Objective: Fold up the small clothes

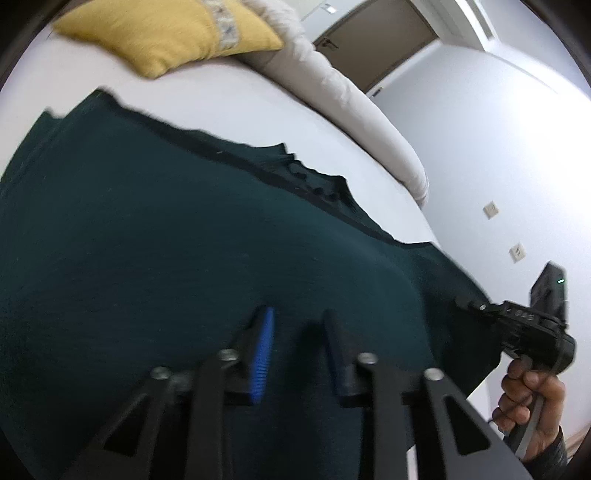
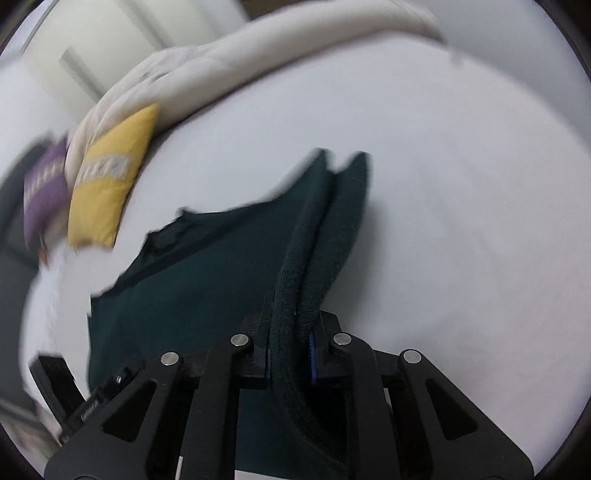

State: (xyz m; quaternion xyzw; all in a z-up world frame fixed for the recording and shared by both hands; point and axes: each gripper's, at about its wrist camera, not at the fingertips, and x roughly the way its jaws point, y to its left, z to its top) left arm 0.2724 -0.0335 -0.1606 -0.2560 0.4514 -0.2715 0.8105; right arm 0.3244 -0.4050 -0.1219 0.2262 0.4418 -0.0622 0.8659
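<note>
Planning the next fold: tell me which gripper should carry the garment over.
Right. The right gripper is already clamped on a bunched edge of the dark green garment, while the left gripper is open above the cloth, holding nothing.

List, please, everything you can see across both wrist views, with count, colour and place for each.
garment: one, dark green, spread on the bed, buttons at its neck
bed sheet: one, white, under the garment
yellow cushion: one, far side of the bed
purple cushion: one, beside the yellow cushion
duvet: one, cream, bunched behind the cushions
wall sockets: two, white wall
left tongs: open, above the garment
right tongs: shut on the garment's edge
right hand: one, holding the handle
</note>
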